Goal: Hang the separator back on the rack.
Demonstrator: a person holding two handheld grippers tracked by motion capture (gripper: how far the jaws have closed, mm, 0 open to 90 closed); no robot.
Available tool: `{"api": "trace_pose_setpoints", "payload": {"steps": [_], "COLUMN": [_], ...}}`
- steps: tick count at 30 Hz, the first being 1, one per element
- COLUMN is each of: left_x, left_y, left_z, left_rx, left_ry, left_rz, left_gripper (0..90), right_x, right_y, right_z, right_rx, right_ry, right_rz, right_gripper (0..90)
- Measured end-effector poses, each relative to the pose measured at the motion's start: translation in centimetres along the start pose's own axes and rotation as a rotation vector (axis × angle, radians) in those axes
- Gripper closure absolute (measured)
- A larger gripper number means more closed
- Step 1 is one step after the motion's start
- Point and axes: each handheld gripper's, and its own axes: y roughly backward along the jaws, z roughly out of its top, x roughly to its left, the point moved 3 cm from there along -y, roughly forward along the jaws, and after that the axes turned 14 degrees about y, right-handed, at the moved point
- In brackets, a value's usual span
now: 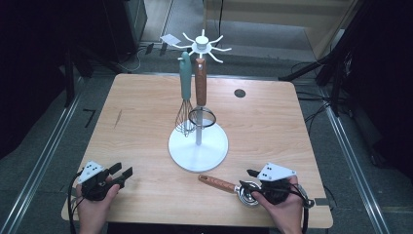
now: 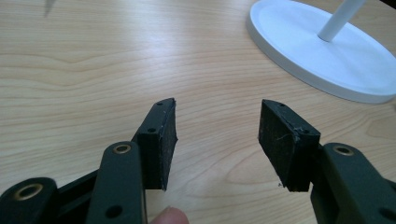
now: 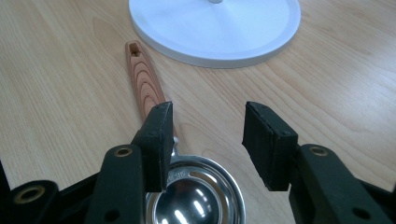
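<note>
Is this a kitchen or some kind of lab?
Probably a lab or test room, not a kitchen. The wooden table stands alone on a grey floor with cables around it, a person holds camera-fitted grippers, and the only kitchen things are a white utensil stand and a few tools.

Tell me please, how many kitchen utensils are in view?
3. A teal-handled whisk and a wooden-handled ring tool hang on the white rack. A wooden-handled metal scoop lies on the table under the right claw.
</note>
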Motion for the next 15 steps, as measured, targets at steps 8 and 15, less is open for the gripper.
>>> {"api": "trace_pose_setpoints", "payload": {"steps": [8,15], "left_x": [0.8,1.8], "left_y": [0.7,0.9], "left_z": [0.0,0.3], "left_rx": [-0.022,-0.036], "left_ry": [-0.024,-0.003], "left_rz": [0.051,0.083], "left_gripper": [46.5,37.4], "right_x": [-0.1,0.0], "right_y": [-1.0,-1.6], "right_z": [1.2,2.1], "right_rx": [0.077,0.157], "right_ry": [0.068,0.121], "right_rz": [0.083,0.142], "right_gripper": [60.6,62.9]}}
